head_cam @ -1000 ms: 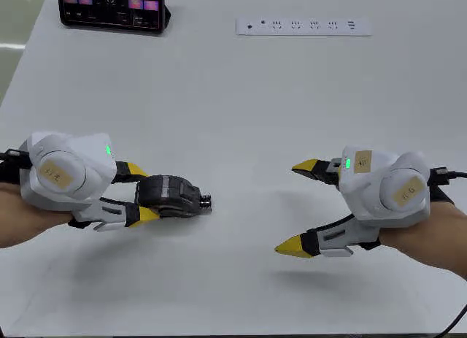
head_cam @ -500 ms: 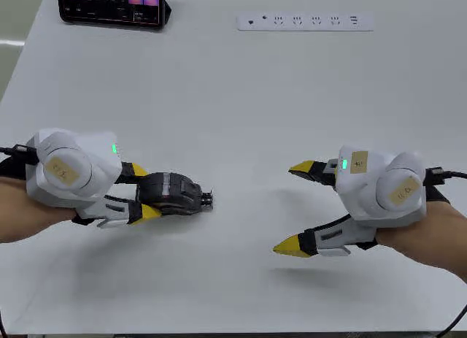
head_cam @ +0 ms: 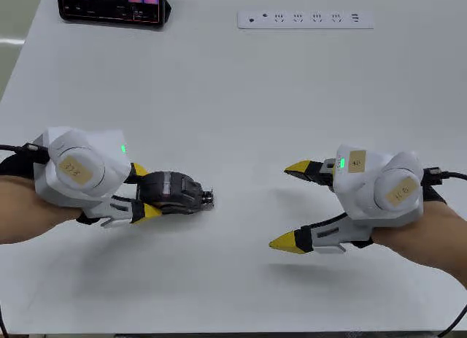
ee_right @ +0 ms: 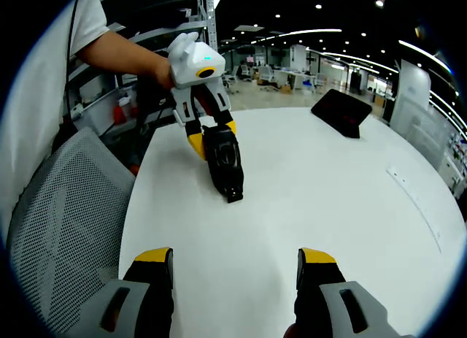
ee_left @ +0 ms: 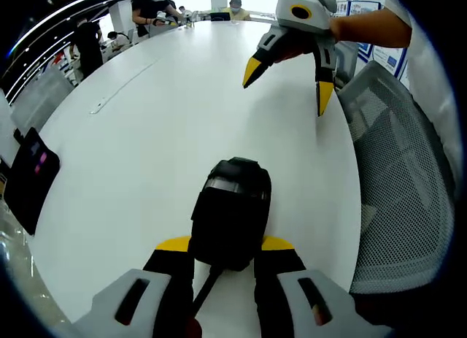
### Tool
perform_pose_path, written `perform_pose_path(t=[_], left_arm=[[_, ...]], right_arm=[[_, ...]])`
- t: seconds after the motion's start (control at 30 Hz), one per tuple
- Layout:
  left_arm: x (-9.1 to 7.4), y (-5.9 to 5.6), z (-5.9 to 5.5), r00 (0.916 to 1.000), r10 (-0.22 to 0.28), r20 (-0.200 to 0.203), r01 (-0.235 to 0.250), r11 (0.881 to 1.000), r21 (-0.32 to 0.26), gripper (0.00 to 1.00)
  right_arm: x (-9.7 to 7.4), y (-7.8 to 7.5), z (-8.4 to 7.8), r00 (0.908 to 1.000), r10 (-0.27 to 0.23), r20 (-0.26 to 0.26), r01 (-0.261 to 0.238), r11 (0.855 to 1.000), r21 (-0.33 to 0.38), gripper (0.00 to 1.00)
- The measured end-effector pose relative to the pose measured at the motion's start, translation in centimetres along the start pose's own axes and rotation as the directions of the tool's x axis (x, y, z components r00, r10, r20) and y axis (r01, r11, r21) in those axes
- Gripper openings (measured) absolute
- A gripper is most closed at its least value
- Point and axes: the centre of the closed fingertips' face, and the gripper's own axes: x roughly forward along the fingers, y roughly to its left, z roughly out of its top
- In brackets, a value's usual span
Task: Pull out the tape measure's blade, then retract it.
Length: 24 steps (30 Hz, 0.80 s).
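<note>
A black tape measure lies on the white table, its blade tip pointing right with no blade drawn out. My left gripper is shut on its rear end, yellow-tipped fingers on both sides; in the left gripper view the tape measure sits between the jaws of that gripper. My right gripper stands open to the right, well apart from the case. In the right gripper view, the tape measure lies ahead of the open right gripper, the left gripper gripping it from behind.
A white power strip lies at the back of the table and a dark tablet stands at the back left. A grey mesh chair stands by the table's near edge.
The left gripper with the tape measure has shifted slightly right. The right gripper has crept a little to the left, still open.
</note>
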Motion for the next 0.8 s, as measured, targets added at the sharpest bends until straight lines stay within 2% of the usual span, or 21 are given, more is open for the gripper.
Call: perform_pose_path(t=[0.3,0.57,0.8], left_arm=[[0.0,0.0,-0.1,1.0,-0.001,-0.006,0.001,0.999,0.039,0.26],[0.1,0.2,-0.2,0.9998,-0.006,-0.019,0.007,0.996,0.092,0.25],[0.0,0.1,-0.2,0.9998,-0.003,-0.02,0.005,0.995,0.104,0.25]], right_arm=[[0.5,-0.1,0.4,0.9998,0.009,0.018,-0.009,1.0,0.0,0.63],[2.0,-0.8,1.7,0.998,0.031,0.056,-0.031,1.0,-0.006,0.57],[3.6,-1.1,2.5,0.9947,0.059,0.084,-0.059,0.998,-0.003,0.52]])
